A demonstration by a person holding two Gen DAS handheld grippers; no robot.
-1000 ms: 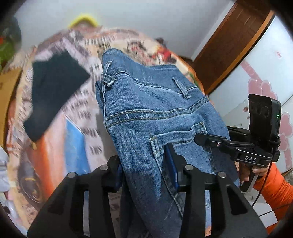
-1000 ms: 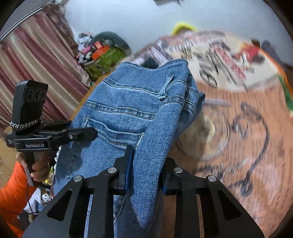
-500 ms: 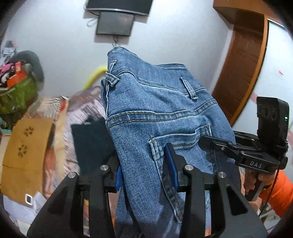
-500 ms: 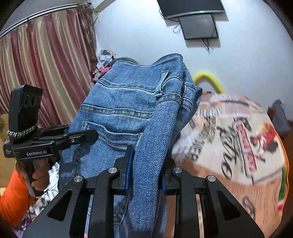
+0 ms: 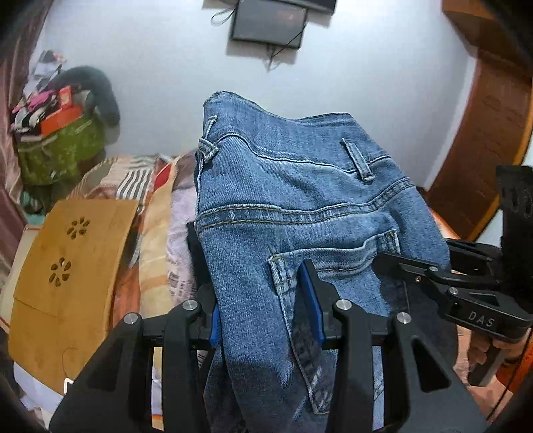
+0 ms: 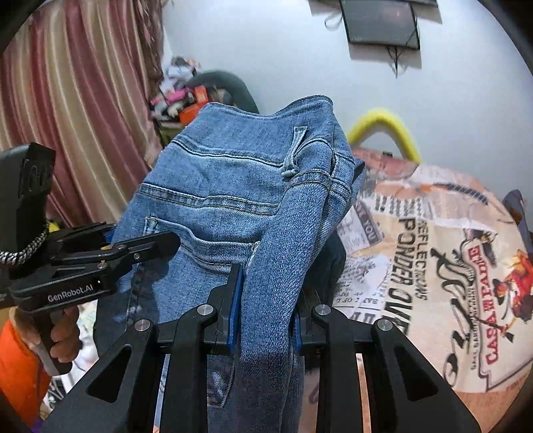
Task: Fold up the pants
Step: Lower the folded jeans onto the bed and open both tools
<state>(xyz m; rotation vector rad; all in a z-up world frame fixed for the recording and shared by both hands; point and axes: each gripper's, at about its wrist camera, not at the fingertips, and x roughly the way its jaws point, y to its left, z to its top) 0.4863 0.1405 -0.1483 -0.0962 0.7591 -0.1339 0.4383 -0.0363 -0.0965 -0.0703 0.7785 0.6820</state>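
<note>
Blue jeans [image 5: 299,206] hang in the air, held up by both grippers, waistband up, back pockets facing me. My left gripper [image 5: 263,309] is shut on the jeans at their left edge, beside the back pocket. My right gripper [image 6: 266,306] is shut on the jeans [image 6: 233,186] at their right edge, where the denim is bunched. Each gripper shows in the other's view: the right one [image 5: 466,289] at the right, the left one [image 6: 100,263] at the left. The legs hang down out of sight.
A bed with a printed newspaper-style cover [image 6: 433,266] lies below and to the right. A wooden board [image 5: 66,259] rests on the left of the bed. A green bag with clutter [image 5: 60,150], curtains [image 6: 83,116] and a wall screen [image 5: 266,23] stand behind.
Both grippers have lifted and tilted up with the jeans. The views now face the wall instead of down at the bed. Both grips are unchanged.
</note>
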